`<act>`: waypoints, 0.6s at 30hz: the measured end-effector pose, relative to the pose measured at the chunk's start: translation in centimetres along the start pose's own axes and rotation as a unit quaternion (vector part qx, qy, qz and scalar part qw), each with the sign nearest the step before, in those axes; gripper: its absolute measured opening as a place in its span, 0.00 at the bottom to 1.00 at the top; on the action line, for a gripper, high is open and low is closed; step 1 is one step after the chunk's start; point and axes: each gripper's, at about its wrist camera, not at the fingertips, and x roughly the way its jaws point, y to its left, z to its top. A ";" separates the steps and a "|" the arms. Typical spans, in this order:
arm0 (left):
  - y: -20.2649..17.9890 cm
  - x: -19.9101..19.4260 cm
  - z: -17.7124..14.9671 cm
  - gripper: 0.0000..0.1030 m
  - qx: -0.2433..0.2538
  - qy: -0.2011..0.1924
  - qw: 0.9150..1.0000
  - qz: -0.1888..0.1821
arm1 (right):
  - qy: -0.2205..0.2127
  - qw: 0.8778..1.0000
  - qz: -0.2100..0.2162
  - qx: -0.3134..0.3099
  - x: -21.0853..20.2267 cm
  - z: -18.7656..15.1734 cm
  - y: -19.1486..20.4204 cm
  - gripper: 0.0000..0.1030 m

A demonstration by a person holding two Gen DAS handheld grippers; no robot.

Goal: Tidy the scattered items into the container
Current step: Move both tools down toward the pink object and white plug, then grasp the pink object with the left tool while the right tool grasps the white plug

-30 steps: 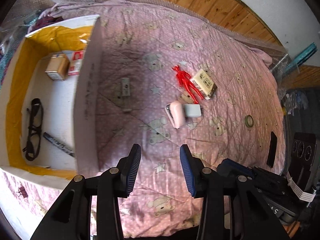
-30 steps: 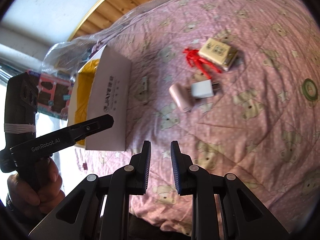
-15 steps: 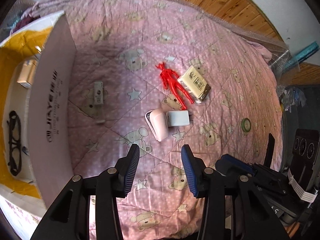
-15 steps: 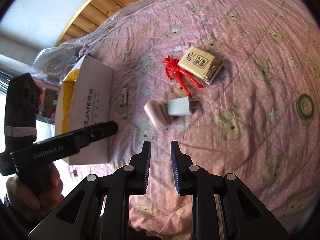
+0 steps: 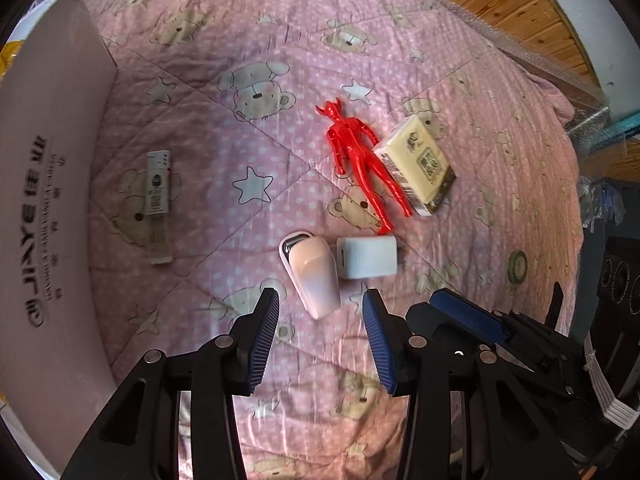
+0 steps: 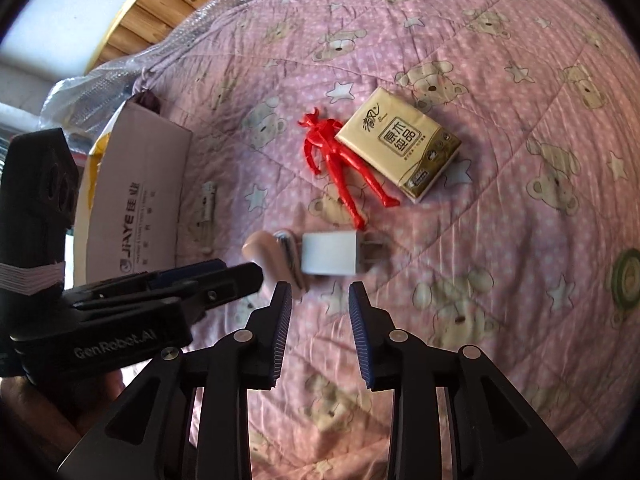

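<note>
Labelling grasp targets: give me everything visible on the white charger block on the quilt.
The white rectangular plug-in charger block looks like smooth matte plastic with rounded edges. It lies flat on the pink bear-print quilt, its metal prongs pointing away from the pale pink oval device pressed against its opposite end. A small slot shows on one end face in the left wrist view. The red plastic figure's foot ends just next to it; contact is unclear. No gripper touches it.

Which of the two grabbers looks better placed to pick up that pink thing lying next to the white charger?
Probably the left gripper: its open jaws line up on the pink case. The right gripper faces the white charger instead.
</note>
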 end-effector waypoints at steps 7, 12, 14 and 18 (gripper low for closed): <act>1.3 2.3 1.2 0.45 -0.024 0.018 1.000 0.005 | 0.008 1.000 0.000 0.013 2.2 1.6 -0.6 0.35; 2.4 2.9 1.7 0.54 -0.027 0.023 0.999 0.030 | 0.030 0.999 0.005 0.017 3.6 2.0 -0.7 0.40; 2.9 3.3 1.6 0.54 -0.026 0.027 0.998 0.045 | 0.034 0.999 -0.003 0.009 4.1 2.0 -0.2 0.46; 3.9 3.3 1.7 0.54 -0.043 0.026 0.998 0.027 | 0.038 0.999 -0.030 0.002 4.9 2.4 0.1 0.53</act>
